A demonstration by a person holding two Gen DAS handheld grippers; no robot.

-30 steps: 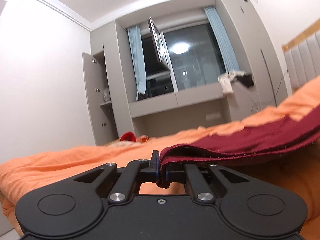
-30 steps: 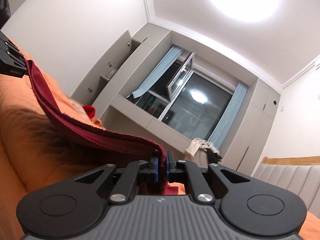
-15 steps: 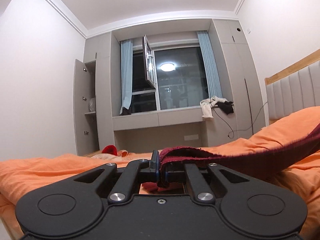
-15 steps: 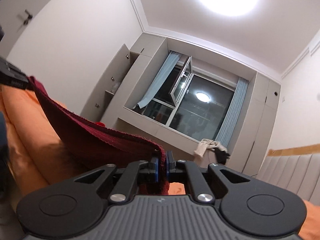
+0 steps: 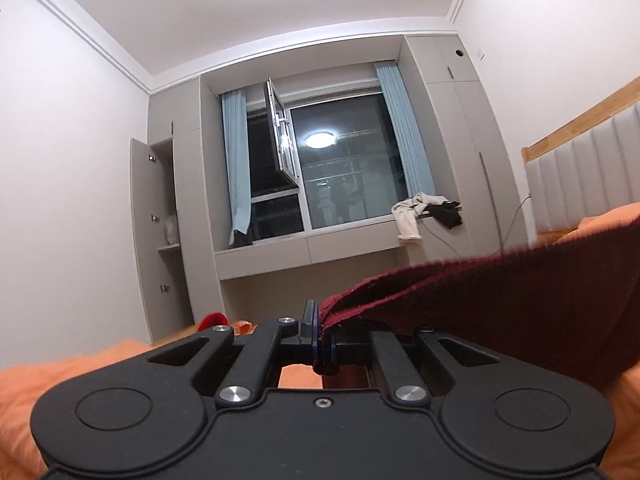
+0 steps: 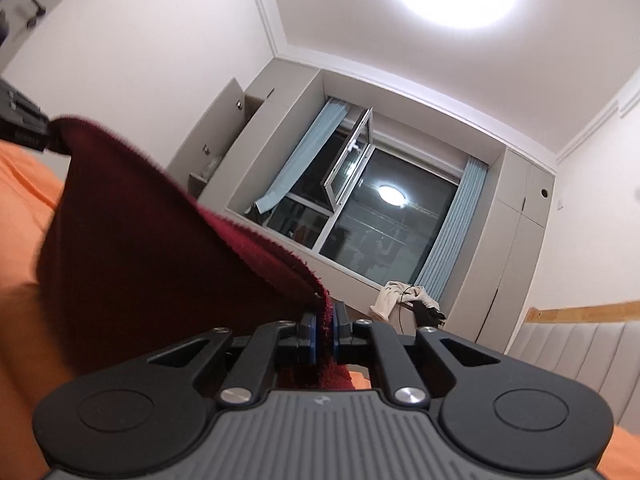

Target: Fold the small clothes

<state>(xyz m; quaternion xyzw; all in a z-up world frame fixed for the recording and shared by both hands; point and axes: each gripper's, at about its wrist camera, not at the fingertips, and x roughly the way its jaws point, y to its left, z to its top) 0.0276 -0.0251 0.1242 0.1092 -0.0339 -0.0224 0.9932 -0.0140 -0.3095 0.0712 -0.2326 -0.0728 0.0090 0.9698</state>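
A dark red cloth (image 5: 500,300) hangs in the air, stretched between both grippers above the orange bedding (image 5: 60,368). My left gripper (image 5: 320,332) is shut on one corner of it; the cloth runs off to the right. My right gripper (image 6: 325,336) is shut on another corner; the cloth (image 6: 152,248) stretches up and left to the left gripper (image 6: 24,128) at the frame's left edge. The cloth's lower part is hidden behind the gripper bodies.
Both views tilt up at the room. A window with blue curtains (image 5: 340,168) and a ledge with a pale garment (image 5: 408,216) lie ahead. An open cupboard (image 5: 160,232) stands left, a padded headboard (image 5: 580,176) right. A small red item (image 5: 212,319) lies on the bed.
Both grippers have risen and tilted upward with the cloth. The cloth has lifted off the bedding and now hangs taut between them.
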